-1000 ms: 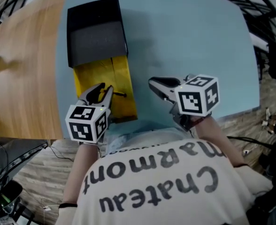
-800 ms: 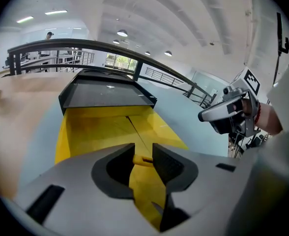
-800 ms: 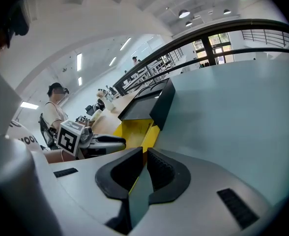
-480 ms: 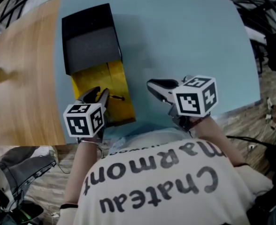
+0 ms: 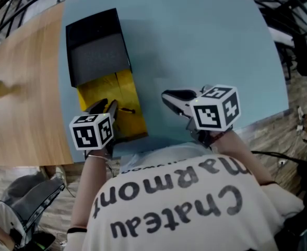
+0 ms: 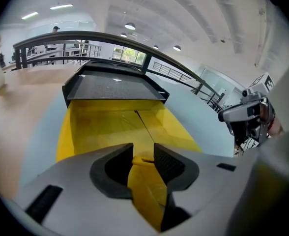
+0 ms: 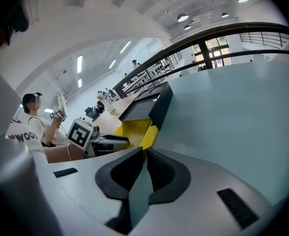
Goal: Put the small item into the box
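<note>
A yellow box [image 5: 123, 88] lies on the blue table, its far half under a black sleeve [image 5: 96, 51]. A small dark item [image 5: 127, 110] rests on the yellow floor near the box's front end. My left gripper [image 5: 105, 107] sits at that near end. In the left gripper view its jaws [image 6: 143, 157] are opening, with the box's yellow front flap [image 6: 145, 181] standing between the pads and not pinched. The small item is hidden there. My right gripper [image 5: 168, 95] hovers over bare table right of the box, its jaws [image 7: 144, 154] shut on nothing.
The blue table top [image 5: 205, 41] stretches to the right and far side of the box. A wooden surface [image 5: 23, 88] adjoins it on the left. Black frame bars and cables [image 5: 299, 51] ring the table. A person [image 7: 34, 127] stands in the background of the right gripper view.
My left gripper has drawn back a little toward me, away from the small item, which stays in the box. The right gripper has barely moved.
</note>
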